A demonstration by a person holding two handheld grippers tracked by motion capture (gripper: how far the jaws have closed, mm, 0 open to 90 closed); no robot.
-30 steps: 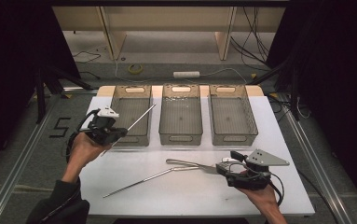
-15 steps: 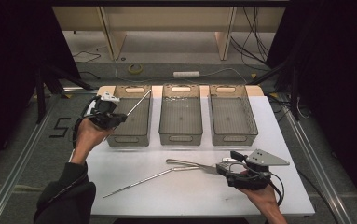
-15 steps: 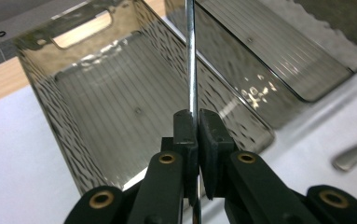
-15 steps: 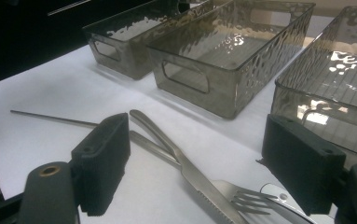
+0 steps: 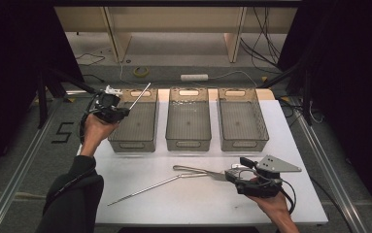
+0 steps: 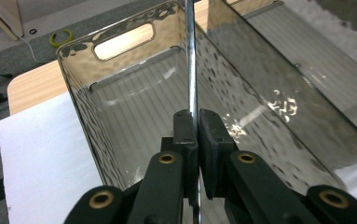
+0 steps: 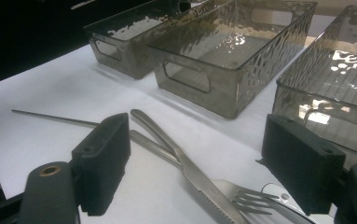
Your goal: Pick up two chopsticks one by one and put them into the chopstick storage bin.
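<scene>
The left hand-held gripper (image 5: 121, 112) clamps a thin metal rod (image 6: 191, 60) above the leftmost clear bin (image 5: 136, 127), while the right hand-held gripper (image 7: 213, 163) rests wide open near cutlery (image 7: 199, 179) on the white surface (image 5: 198, 204).

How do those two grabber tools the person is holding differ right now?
The left gripper is shut on a thin metal rod, raised over the left bin. The right gripper is open and holds nothing, low over the cutlery on the table. Both have black jaws.
</scene>
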